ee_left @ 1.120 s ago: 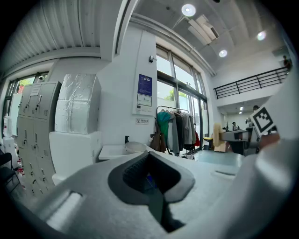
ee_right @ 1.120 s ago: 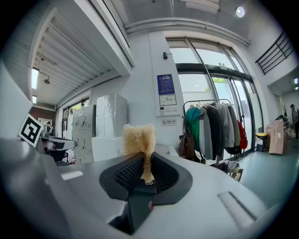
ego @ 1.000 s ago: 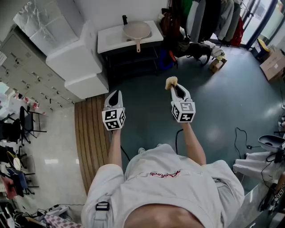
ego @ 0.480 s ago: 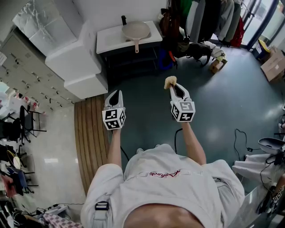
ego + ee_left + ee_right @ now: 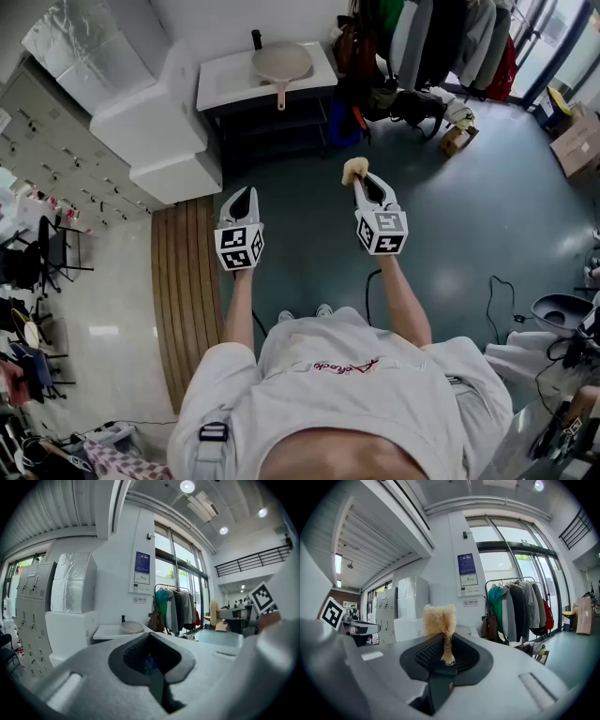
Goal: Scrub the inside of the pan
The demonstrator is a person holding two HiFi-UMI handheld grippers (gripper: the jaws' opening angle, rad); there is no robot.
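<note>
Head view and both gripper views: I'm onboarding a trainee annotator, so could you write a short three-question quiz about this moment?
1. True or false: the pan lies on the white table, out of touch with both grippers.
2. What does the right gripper hold? A) a tan fibrous scrubber B) a metal spoon C) nothing
3. Fill in: the left gripper has its jaws ____, with nothing between them.
Key: 1 true; 2 A; 3 shut.
</note>
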